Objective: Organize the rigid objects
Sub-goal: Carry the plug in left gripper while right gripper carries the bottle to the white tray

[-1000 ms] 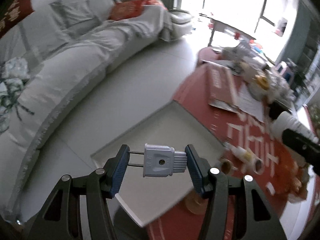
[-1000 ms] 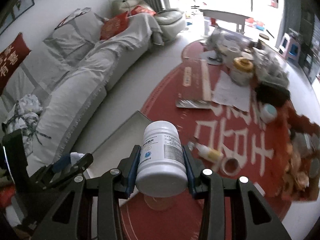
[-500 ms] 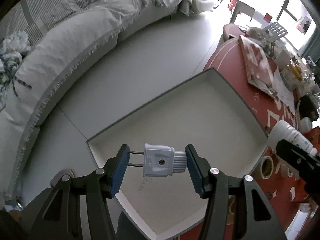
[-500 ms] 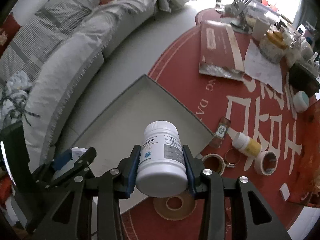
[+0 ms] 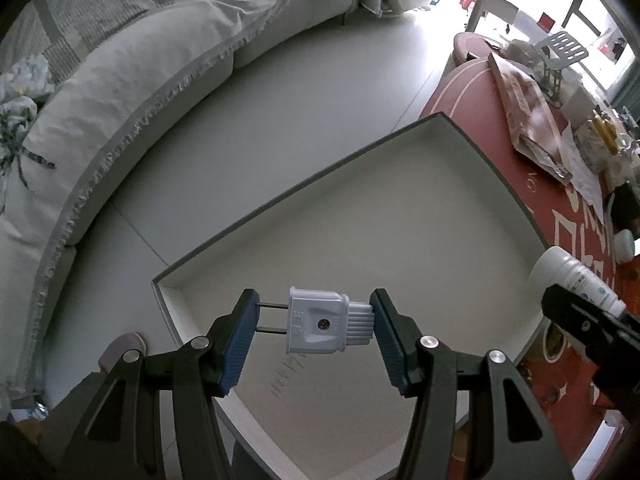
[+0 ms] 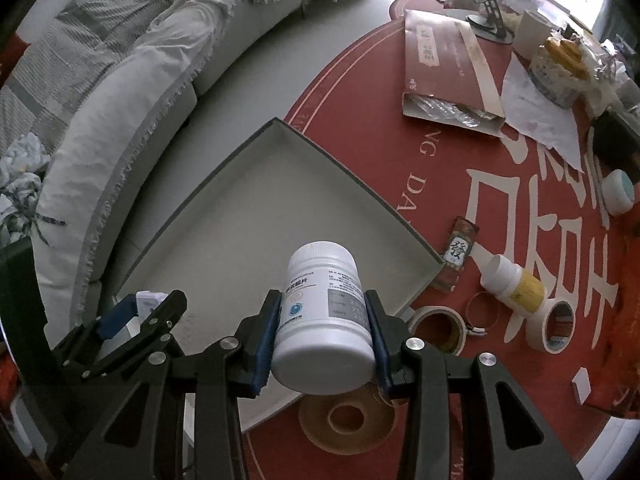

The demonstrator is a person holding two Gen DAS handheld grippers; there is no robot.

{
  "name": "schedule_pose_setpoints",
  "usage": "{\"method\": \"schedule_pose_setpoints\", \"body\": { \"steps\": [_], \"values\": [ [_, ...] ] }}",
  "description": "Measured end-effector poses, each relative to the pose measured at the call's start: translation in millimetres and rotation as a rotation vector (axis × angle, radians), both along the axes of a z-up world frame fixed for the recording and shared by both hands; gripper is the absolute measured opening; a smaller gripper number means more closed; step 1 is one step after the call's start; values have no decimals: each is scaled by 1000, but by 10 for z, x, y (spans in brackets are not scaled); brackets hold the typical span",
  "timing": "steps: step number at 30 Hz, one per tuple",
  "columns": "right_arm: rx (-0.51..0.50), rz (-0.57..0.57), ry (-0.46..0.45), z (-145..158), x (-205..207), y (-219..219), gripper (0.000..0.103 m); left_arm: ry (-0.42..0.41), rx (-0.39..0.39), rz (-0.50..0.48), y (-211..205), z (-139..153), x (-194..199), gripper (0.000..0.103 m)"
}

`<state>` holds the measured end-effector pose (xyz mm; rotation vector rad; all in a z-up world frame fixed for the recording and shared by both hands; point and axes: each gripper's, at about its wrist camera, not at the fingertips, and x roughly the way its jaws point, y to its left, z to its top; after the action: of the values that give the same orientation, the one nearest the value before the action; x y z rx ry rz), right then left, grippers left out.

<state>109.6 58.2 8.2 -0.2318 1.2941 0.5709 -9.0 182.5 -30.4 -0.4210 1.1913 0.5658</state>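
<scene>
My left gripper is shut on a white electrical plug, held sideways with its prongs against the left pad, above the near left part of a shallow grey tray. My right gripper is shut on a white pill bottle with a blue-marked label, held above the tray's near right edge. The bottle and right gripper also show at the right of the left wrist view; the left gripper shows at the lower left of the right wrist view.
The tray sits on the edge of a round red table. On the table lie tape rolls, a small yellow-labelled bottle, a flat tape ring, a red envelope, papers and jars. A grey sofa stands beyond the floor at left.
Both grippers have moved forward and down over the tray, which now looks larger and closer. Plug and bottle stay held as before.
</scene>
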Motion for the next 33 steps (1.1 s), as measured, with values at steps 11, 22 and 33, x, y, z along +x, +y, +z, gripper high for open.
{"method": "schedule_pose_setpoints", "body": {
  "steps": [11, 22, 33],
  "values": [
    [-21, 7, 17, -125, -41, 19, 42, 12, -9, -6, -52, -70, -1, 60],
    [-54, 16, 13, -201, -69, 59, 42, 27, -16, 4, -9, -156, -31, 60],
    [-75, 23, 6, -282, -54, 178, 42, 40, -20, 11, 23, -223, -10, 60]
  ]
}}
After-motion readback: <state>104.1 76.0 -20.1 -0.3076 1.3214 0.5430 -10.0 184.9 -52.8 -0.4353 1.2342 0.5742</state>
